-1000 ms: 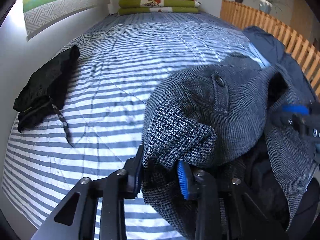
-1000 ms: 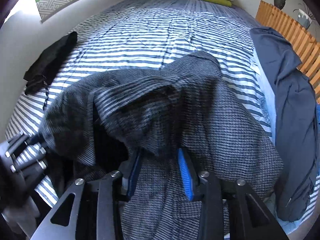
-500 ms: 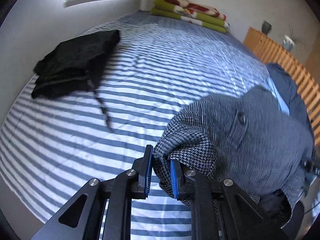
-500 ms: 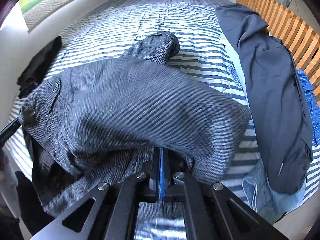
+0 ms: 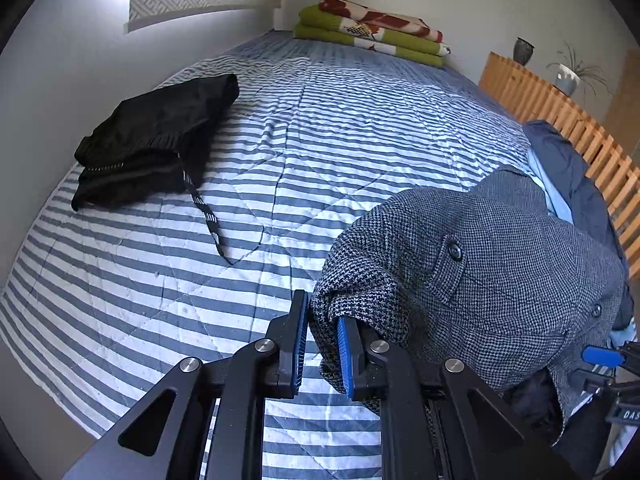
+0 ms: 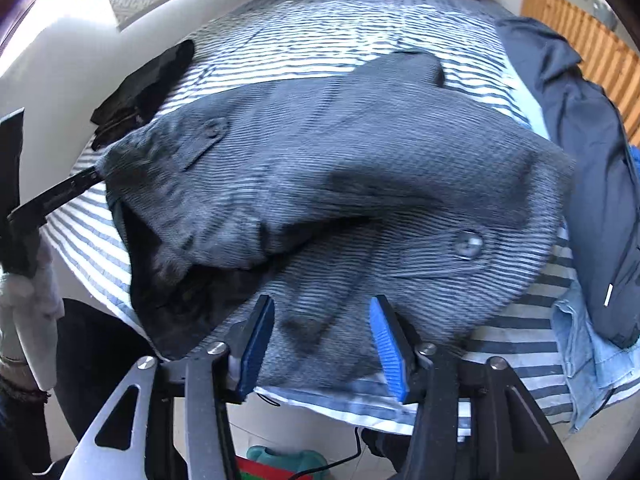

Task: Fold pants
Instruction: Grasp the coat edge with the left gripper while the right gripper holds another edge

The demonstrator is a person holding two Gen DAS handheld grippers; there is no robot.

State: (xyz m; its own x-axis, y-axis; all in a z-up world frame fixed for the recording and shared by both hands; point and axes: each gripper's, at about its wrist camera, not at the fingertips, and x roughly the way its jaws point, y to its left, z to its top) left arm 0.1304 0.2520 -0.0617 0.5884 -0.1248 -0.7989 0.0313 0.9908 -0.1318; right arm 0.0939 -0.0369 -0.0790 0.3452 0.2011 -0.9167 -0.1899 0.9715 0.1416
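Note:
Grey houndstooth pants (image 5: 500, 280) lie bunched on the striped bed cover (image 5: 320, 128), near its front edge, button flaps facing up. My left gripper (image 5: 322, 344) is shut on the pants' left corner, with cloth pinched between the blue pads. In the right wrist view the pants (image 6: 340, 152) spread across the bed and the left gripper (image 6: 60, 192) holds their far-left corner. My right gripper (image 6: 324, 344) stands open over the pants' near edge, with fabric under the gap and neither pad gripping it.
Folded black pants (image 5: 152, 144) with a trailing drawstring lie at the left. A navy garment (image 6: 580, 160) and a light blue shirt (image 6: 588, 340) lie along the right side by a wooden slatted rail (image 5: 560, 120). Folded blankets (image 5: 372, 28) are at the far end.
My right gripper was shut on the pants half a second ago and has opened and let go. The left gripper kept its hold and moved left, pulling the pants flatter.

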